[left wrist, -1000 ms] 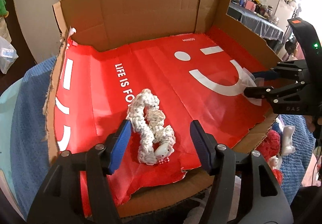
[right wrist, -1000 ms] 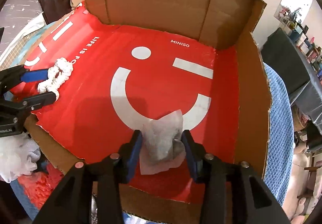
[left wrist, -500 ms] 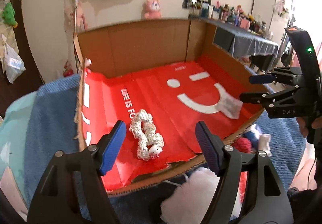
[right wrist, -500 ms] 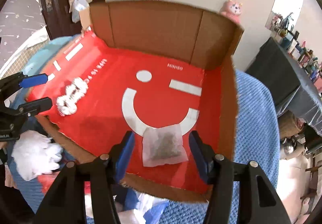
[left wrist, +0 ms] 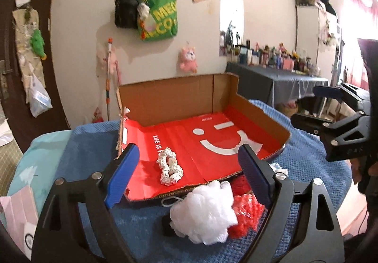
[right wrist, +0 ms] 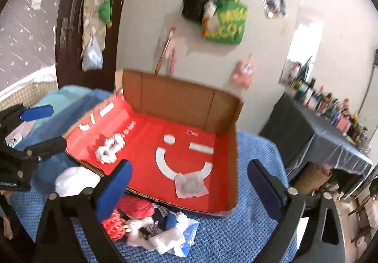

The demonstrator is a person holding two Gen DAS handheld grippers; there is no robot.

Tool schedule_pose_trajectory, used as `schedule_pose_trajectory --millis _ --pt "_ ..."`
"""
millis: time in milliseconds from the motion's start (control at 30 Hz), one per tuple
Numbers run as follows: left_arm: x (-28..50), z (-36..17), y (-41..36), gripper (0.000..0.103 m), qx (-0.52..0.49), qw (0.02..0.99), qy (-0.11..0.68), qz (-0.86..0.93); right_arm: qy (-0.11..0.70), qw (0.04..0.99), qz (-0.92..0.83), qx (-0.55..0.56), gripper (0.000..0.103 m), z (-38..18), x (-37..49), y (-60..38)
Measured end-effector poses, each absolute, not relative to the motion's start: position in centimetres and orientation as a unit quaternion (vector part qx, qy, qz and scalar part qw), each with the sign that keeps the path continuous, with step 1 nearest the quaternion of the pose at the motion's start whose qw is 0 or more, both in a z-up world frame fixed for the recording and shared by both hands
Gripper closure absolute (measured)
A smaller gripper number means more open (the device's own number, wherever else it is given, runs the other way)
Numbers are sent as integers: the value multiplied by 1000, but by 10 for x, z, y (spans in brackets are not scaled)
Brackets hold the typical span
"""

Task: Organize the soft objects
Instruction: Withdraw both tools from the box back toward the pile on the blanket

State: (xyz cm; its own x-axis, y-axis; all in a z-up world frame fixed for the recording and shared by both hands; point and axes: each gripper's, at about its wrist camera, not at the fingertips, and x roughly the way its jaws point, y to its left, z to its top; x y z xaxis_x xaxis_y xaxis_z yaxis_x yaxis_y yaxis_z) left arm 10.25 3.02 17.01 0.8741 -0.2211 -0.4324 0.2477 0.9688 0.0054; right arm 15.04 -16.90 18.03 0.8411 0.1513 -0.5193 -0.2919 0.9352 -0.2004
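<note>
Nearest, the left gripper (left wrist: 189, 173) and the right gripper (right wrist: 189, 187) are both standing wide with nothing between their blue pads – their jaws have just been opening; below them a white puff (left wrist: 204, 213) and red mesh (left wrist: 245, 213) are lying on the blue blanket (left wrist: 307, 168); beyond, in the cardboard box (left wrist: 179, 97), the white braided scrunchie (left wrist: 169, 166) is resting at the left – the gauzy pouch (right wrist: 191, 185) at the right.

surface: blue blanket (right wrist: 248, 234) | on it: cardboard tray (right wrist: 232, 182), white pouf (left wrist: 205, 215), red mesh (left wrist: 245, 213)
</note>
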Motion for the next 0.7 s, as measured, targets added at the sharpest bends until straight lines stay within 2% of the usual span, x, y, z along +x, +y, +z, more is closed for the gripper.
schedule_pose_trajectory --millis 167,300,567,700 --pt "65 170 31 12 25 980 178 -90 219 963 110 -112 0 186 111 -171" --pt "43 160 29 11 25 984 163 -74 203 969 105 -96 0 178 82 -171" --pt "24 120 22 11 20 978 197 -60 197 975 67 -76 0 135 46 -170" --pt "23 100 20 11 16 975 214 -56 181 977 51 -99 0 108 32 -166"
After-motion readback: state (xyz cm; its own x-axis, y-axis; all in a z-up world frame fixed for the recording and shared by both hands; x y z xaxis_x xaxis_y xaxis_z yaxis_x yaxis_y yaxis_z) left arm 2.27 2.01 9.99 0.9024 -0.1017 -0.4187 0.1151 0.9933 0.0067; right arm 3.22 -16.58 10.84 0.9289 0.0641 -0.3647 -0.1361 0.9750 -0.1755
